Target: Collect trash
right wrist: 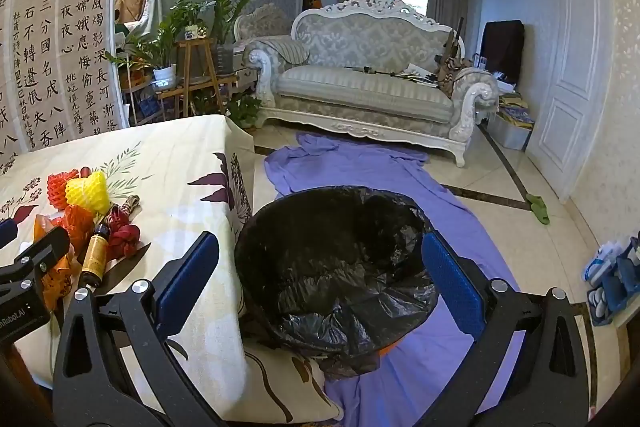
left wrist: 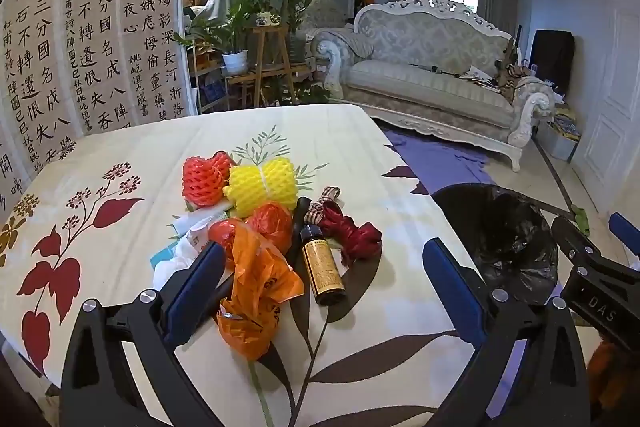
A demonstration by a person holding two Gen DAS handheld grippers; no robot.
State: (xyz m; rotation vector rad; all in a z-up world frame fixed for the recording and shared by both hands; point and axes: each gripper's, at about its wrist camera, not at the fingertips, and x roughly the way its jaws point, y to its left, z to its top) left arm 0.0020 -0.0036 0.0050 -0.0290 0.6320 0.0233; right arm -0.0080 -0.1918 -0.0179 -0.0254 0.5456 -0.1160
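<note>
the left gripper is hanging over the heap of trash on the flowered tablecloth, its jaws standing spread wide and gripping nothing. the orange plastic bag and the brown bottle are lying in the gap between the blue pads, so it is probably lining up on one of these as the first pick. behind them are sitting a yellow foam net, an orange foam net, a red ribbon bundle and some white wrappers (what is lying under the bag is too hidden to tell).

the right gripper is pointing down at the bin, also released and empty, framing the black liner's mouth between its fingers. the bin is standing on the purple sheet just beside the table's edge, likely so that each piece needs only a short carry off the cloth. nothing is showing inside the liner, so the collecting is looking barely begun.
</note>
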